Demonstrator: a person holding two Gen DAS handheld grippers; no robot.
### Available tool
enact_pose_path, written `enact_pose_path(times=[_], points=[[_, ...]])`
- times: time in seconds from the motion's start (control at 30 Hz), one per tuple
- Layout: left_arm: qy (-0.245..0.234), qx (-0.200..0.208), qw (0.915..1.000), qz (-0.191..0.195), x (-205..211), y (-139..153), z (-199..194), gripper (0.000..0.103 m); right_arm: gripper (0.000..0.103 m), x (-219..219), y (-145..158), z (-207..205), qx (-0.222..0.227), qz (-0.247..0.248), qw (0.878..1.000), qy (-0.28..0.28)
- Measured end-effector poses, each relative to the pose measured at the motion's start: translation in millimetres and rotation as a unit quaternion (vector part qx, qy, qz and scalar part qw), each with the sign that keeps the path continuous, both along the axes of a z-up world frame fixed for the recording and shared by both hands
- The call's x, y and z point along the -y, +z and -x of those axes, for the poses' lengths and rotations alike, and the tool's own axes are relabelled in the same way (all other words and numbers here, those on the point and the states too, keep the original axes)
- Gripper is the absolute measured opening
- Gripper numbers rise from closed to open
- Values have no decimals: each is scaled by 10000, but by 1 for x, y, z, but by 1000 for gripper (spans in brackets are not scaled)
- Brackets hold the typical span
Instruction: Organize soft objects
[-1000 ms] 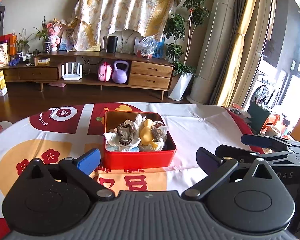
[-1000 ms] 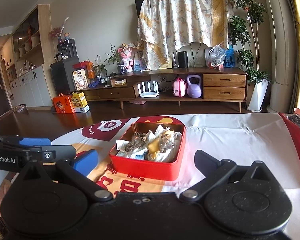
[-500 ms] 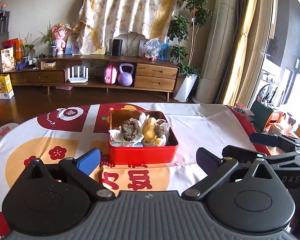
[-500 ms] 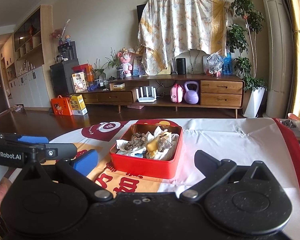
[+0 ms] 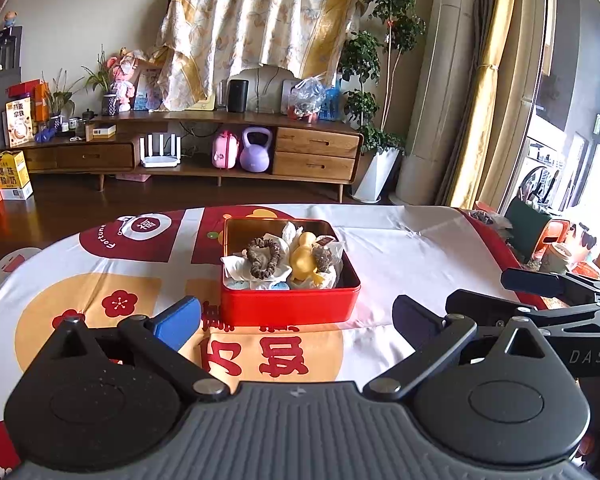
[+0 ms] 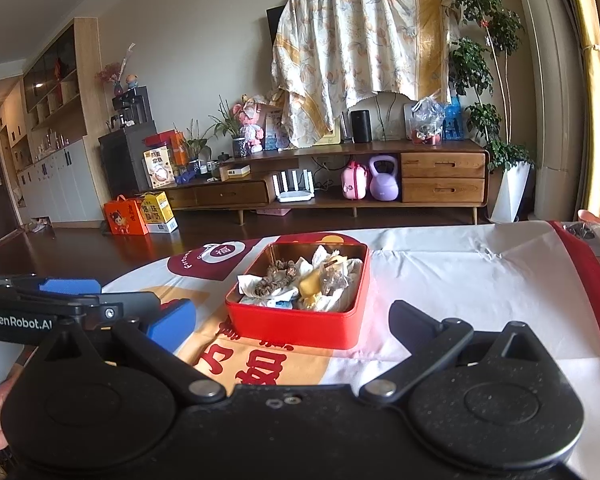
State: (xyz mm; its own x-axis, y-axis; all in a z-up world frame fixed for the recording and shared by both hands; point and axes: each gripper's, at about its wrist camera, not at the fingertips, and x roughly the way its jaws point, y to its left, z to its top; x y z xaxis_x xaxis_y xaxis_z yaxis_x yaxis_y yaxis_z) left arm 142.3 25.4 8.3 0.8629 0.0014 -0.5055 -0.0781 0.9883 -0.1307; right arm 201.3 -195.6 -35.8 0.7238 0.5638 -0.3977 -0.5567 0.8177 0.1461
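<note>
Holding 1 scrunchie (image 5: 263, 257), 1 yellow toy (image 5: 305, 260), 1 red tin (image 5: 290, 304)

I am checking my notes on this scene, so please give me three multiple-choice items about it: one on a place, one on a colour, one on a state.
1. Where does the brown scrunchie lie?
A. on the tablecloth beside the tin
B. inside the red tin
C. between the fingers of a gripper

2. What colour is the small duck-shaped toy in the tin?
A. yellow
B. green
C. black

3. How do the left gripper and the right gripper stand?
A. both shut on cloth
B. one shut on the tin's rim
C. both open, holding nothing

Answers:
1 B: the scrunchie rests on white cloth within the tin's walls.
2 A: its body is plainly yellow in both views.
3 C: the fingers of each gripper stand wide apart, short of the tin, with nothing between them.
</note>
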Motion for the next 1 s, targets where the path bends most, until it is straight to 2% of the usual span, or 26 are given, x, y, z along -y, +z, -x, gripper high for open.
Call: enact_pose_path(times=[1.0], points=[[-33,43,10000,-46,2,-5,5,103,103,0,-2,-2,-57,75,9999,-76]])
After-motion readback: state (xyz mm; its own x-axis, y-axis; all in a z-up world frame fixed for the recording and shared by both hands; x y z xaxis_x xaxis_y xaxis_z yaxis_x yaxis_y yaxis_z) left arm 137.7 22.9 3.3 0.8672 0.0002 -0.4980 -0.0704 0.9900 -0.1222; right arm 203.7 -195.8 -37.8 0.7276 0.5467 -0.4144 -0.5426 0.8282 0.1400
